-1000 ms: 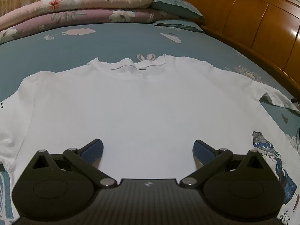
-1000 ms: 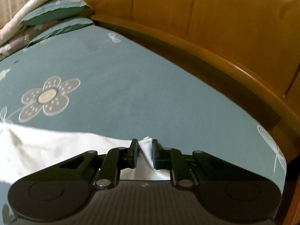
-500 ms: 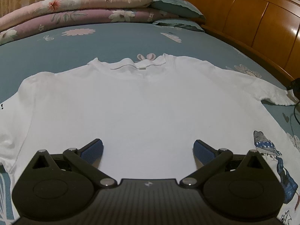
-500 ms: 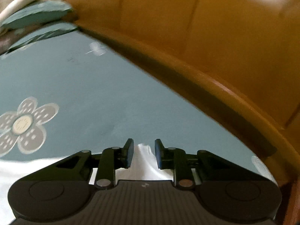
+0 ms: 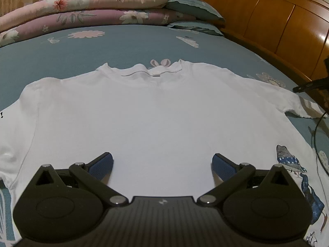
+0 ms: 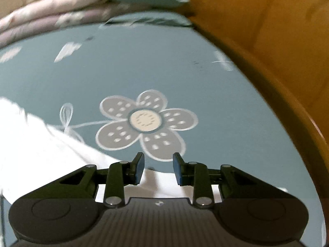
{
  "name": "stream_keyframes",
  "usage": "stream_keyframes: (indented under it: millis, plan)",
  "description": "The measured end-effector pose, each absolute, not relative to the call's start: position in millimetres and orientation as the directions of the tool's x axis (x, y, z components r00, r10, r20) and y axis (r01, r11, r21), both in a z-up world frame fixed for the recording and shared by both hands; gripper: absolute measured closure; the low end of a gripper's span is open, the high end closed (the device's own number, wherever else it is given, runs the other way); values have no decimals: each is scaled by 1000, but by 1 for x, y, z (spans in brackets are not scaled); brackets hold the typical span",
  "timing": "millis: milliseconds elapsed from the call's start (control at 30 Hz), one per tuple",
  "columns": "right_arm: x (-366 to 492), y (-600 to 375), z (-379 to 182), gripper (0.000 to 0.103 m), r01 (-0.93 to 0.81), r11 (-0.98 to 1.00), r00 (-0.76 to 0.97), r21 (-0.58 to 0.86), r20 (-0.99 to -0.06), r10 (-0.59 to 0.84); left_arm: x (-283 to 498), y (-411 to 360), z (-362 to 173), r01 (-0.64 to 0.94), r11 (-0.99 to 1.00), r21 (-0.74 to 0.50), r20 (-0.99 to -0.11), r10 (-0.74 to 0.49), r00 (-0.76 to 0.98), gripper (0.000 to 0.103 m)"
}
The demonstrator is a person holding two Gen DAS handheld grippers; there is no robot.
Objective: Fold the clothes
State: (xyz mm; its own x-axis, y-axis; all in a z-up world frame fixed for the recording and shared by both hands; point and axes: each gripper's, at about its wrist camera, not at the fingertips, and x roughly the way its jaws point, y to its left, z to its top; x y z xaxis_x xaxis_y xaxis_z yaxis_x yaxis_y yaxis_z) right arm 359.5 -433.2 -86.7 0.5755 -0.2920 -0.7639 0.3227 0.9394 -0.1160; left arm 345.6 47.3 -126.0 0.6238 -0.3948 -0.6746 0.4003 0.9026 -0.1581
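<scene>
A white T-shirt (image 5: pixel 156 111) lies spread flat on the teal bedsheet (image 5: pixel 123 45), collar toward the pillows. My left gripper (image 5: pixel 162 164) hovers over its lower middle, wide open with nothing between the blue pads. In the right wrist view the shirt's right sleeve (image 6: pixel 41 148) lies at lower left and under the tool. My right gripper (image 6: pixel 158 167) is above the sleeve end, its jaws opening; the cloth lies below and behind the pads, not pinched. The right tool shows as a dark shape (image 5: pixel 308 86) by the sleeve tip in the left wrist view.
Folded floral quilts (image 5: pixel 92 10) and teal pillows (image 5: pixel 193 8) are stacked at the head of the bed. A wooden bed frame (image 5: pixel 287 30) runs along the right side (image 6: pixel 277 61). A cartoon print (image 5: pixel 292 164) and a thin black cable (image 5: pixel 316 135) are at right.
My right gripper let go of the sleeve tip, its jaws spreading, and swung so the flower print sits ahead. The sleeve now lies flat, stretched out. The left gripper stayed still.
</scene>
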Motion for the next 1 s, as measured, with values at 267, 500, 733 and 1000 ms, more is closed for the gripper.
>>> stream_keyframes:
  millis: [267, 500, 733, 1000]
  plan:
    - [351, -452, -100, 50, 184, 980, 558, -76, -813, -168, 345, 41, -128, 411, 904, -117, -677, -376, 633, 1]
    - [343, -457, -100, 60, 163, 986, 567, -22, -816, -112, 343, 39, -129, 416, 905, -91, -674, -364, 643, 1]
    - [346, -444, -99, 100, 162, 979, 563, -123, -803, -194, 343, 39, -130, 419, 904, -87, -673, -363, 644, 1]
    - [351, -450, -92, 101, 289, 944, 600, -159, -739, -308, 343, 40, -129, 416, 904, -98, -675, -368, 640, 1]
